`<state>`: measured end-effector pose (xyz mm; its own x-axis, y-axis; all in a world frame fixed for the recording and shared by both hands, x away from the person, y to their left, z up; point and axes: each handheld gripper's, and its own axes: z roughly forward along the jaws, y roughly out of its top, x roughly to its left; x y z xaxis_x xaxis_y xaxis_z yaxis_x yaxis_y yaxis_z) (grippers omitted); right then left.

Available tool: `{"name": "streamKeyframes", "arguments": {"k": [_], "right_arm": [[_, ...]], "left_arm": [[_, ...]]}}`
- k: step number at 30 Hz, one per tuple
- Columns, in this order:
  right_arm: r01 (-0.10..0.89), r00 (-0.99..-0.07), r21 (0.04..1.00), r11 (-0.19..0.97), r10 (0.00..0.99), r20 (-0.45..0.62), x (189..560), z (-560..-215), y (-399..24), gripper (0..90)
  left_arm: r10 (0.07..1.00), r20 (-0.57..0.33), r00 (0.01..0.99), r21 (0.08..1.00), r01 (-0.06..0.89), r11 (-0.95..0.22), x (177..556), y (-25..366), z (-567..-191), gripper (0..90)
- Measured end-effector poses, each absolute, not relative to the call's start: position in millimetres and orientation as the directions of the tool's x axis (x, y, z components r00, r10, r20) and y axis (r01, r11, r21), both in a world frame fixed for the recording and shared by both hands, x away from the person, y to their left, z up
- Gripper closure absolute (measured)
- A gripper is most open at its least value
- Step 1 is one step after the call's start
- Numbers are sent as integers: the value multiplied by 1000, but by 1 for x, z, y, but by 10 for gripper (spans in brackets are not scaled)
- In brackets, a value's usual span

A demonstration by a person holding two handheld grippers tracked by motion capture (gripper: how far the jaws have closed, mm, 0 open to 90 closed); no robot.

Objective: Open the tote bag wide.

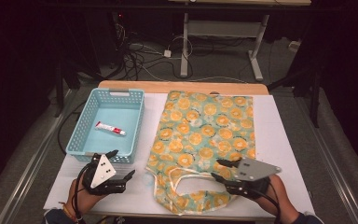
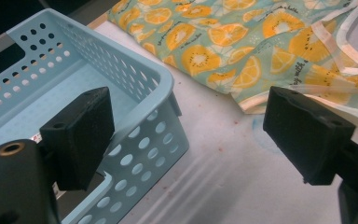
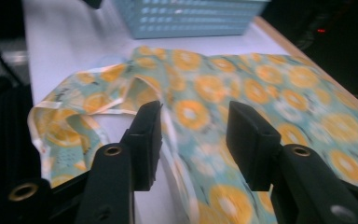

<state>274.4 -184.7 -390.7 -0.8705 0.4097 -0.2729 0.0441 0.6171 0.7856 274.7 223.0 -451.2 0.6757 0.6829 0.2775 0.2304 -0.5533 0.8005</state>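
Apron point(image 1: 204, 140) lies flat at the table's point(image 1: 279, 140) centre-right, neck strap toward 6 o'clock. Right claw point(image 1: 220, 169) gapes empty over the strap; left claw point(image 1: 121, 163), wide open and empty, hovers at the basket's point(image 1: 135, 122) 6 o'clock corner.

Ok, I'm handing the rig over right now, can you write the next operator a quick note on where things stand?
Left gripper: open, empty, hovering at the near corner of the blue basket.
Right gripper: open, empty, over the near end of the citrus-print garment, by its strap loop.
The garment lies spread flat on the white table, right of the basket. A toothpaste tube lies in the basket.
Done: nothing gripped, garment not folded or lifted.
Left: probably take hold of the garment's near edge with both grippers and go from there.
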Motion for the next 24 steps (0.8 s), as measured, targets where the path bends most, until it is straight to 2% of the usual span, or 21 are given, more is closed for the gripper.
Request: {"name": "streamKeyframes", "arguments": {"k": [1,3,7,8,12,17,19,24], "right_arm": [[16,-898,747,665,338,-282,281,-389,-159,583],[-16,-913,693,721,273,-304,291,-393,-133,577],[-6,-931,625,781,224,-288,312,-408,-103,574],[20,-935,578,815,220,-278,325,-419,-91,562],[35,-941,528,849,206,-269,338,-434,-84,545],[113,-943,488,866,248,-221,358,-453,-87,543],[120,-944,477,871,249,-217,363,-459,-87,582],[140,-929,498,856,288,-233,370,-465,-85,798]], "left_arm": [[683,277,676,801,231,-553,275,223,-451,159],[681,274,679,802,229,-551,275,222,-452,159],[677,272,684,802,227,-552,274,222,-452,159],[676,272,685,803,226,-552,273,223,-452,159],[676,266,687,807,225,-546,270,225,-451,159],[676,264,688,807,227,-546,269,226,-452,159],[676,265,687,807,226,-546,269,226,-451,160],[677,268,686,807,224,-547,270,227,-449,160]]}}
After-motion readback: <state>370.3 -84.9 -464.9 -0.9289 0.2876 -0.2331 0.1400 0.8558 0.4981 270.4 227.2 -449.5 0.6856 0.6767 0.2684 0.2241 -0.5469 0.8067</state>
